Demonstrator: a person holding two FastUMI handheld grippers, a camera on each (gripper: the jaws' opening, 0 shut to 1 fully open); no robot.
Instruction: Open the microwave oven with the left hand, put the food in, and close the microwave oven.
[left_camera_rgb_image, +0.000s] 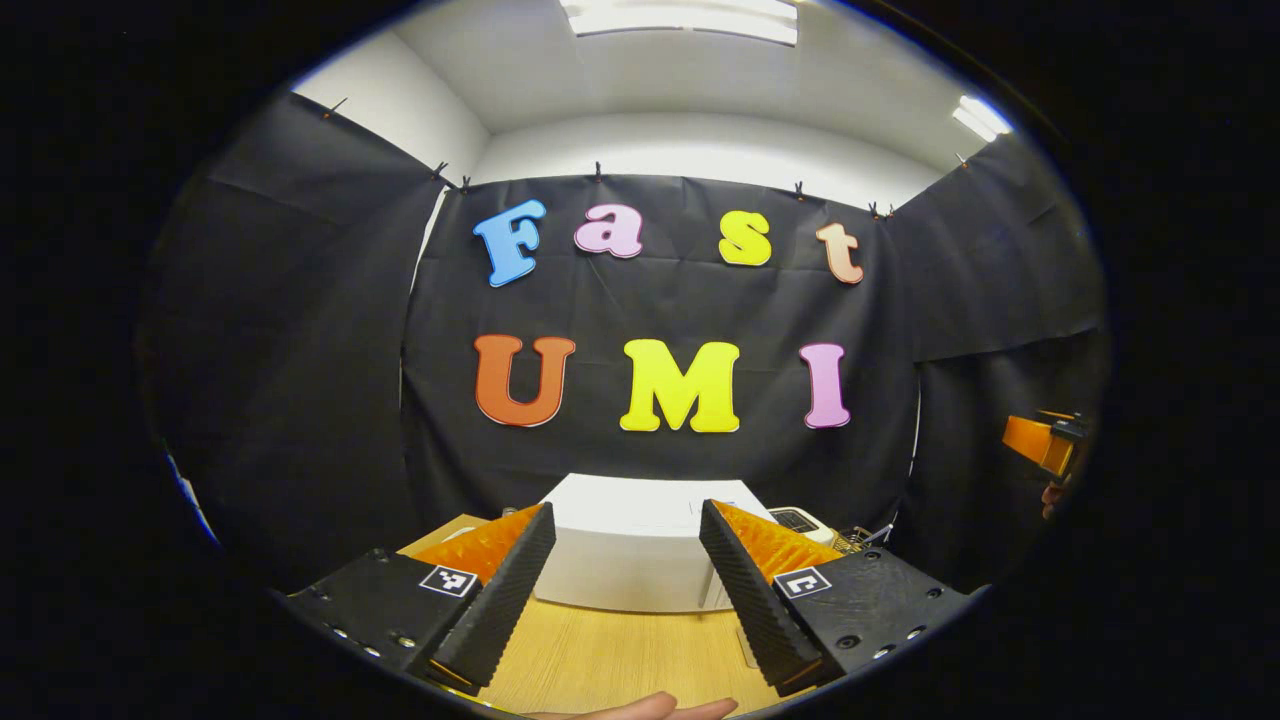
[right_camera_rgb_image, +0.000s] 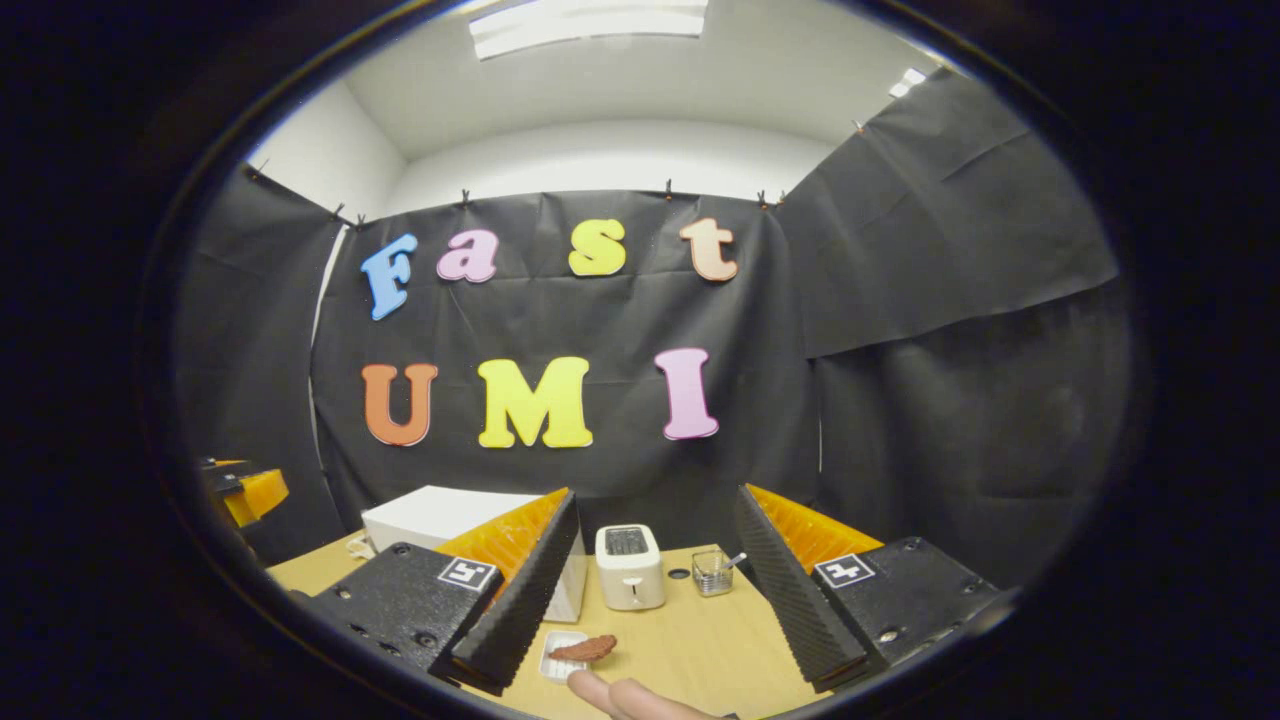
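Black cloth is hanging behind a wooden table (right_camera_rgb_image: 700, 640). Ahead of the released left gripper (left_camera_rgb_image: 625, 590) the white microwave (left_camera_rgb_image: 630, 550) is sitting (door shut). Between the right gripper (right_camera_rgb_image: 655, 600) fingers, spread wide, the food (right_camera_rgb_image: 585, 648) is lying on a small tray (right_camera_rgb_image: 552, 665), toaster (right_camera_rgb_image: 630, 565) beyond.

A white toaster (right_camera_rgb_image: 629, 566) stands upright on the light wooden desk (right_camera_rgb_image: 700, 640). Just beside it, apart from it, sits a small clear container (right_camera_rgb_image: 711, 572) with a utensil leaning inside. Ceiling light panels (right_camera_rgb_image: 590, 22) glow overhead.
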